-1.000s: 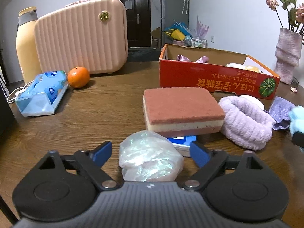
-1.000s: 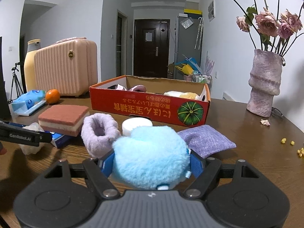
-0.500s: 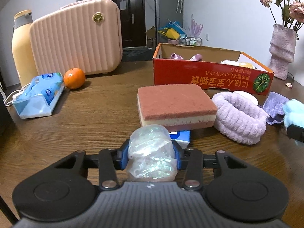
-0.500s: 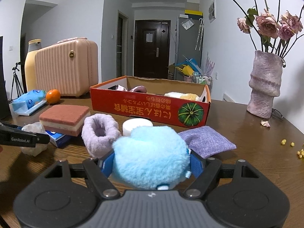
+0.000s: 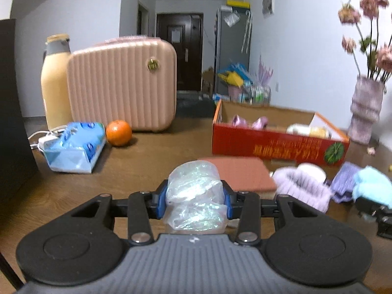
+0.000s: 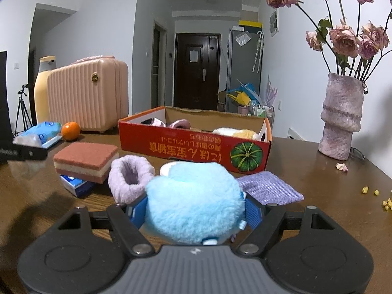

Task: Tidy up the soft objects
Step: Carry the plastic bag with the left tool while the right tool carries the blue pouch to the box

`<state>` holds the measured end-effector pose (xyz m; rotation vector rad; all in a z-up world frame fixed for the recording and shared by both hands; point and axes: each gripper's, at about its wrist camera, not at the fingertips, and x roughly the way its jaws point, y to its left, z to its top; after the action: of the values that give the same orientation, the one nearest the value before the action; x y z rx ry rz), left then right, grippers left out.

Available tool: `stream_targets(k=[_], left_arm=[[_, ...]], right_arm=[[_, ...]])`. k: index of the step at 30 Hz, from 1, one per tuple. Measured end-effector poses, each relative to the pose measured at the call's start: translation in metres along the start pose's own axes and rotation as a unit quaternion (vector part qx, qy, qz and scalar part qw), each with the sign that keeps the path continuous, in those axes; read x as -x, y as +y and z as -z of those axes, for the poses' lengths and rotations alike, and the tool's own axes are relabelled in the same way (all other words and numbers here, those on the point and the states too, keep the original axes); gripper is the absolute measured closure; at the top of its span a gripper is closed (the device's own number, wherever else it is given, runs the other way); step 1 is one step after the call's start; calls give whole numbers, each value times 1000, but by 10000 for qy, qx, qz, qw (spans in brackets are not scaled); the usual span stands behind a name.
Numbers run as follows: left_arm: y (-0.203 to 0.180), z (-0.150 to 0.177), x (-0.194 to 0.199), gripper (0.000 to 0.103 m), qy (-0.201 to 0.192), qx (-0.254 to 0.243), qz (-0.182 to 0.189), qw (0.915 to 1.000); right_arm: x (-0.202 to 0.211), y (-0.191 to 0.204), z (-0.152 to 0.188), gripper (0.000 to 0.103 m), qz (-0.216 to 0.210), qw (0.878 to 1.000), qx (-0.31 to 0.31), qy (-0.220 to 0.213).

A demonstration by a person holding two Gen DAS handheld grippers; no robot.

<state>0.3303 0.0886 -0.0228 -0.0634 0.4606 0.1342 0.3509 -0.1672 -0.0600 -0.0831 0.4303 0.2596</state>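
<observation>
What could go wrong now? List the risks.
1. The bag is squeezed between the left gripper's pads; slick plastic may slip out.
2. The plush bulges past the right gripper, hiding the box edge from view, so it could snag there.

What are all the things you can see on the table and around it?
Box: one, red cardboard, middle of table, soft things inside.
Sponge: one, brown top, left of box, on a small blue box.
Headband: one, fluffy lilac, by the sponge.
White pad: one, round, behind the plush toy.
Cloth: one, purple, in front of box.
Orange: one, beside the suitcase.
Suitcase: one, pink, far left.
Tissue pack: one, blue, left.
Bottle: one, cream, behind the suitcase.
Vase: one, purple, with dried roses, right.
Plastic bag: one, clear, crumpled, in left gripper.
Plush toy: one, light blue, in right gripper.
</observation>
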Motion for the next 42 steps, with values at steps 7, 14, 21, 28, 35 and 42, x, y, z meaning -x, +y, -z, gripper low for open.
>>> stream_targets(k=[7, 14, 21, 28, 35, 42], left_arm=[[-6, -8, 20, 60, -294, 112, 125, 9994], [-21, -9, 28, 60, -389, 108, 282, 9988], [-33, -14, 28, 60, -438, 145, 364, 9983], [-43, -28, 24, 60, -566, 170, 398, 9975], [-49, -42, 15, 60, -698, 192, 391, 9966], [-54, -53, 0, 60, -758, 197, 371, 9962]], right_arm=[[7, 0, -5, 26, 56, 9996, -12, -287], [13, 0, -10, 26, 90, 9986, -111, -503], [16, 2, -17, 26, 164, 9970, -227, -726], [9, 4, -20, 26, 233, 9960, -214, -841], [-3, 4, -27, 26, 288, 9948, -249, -950], [-14, 1, -38, 26, 338, 9930, -275, -1097]])
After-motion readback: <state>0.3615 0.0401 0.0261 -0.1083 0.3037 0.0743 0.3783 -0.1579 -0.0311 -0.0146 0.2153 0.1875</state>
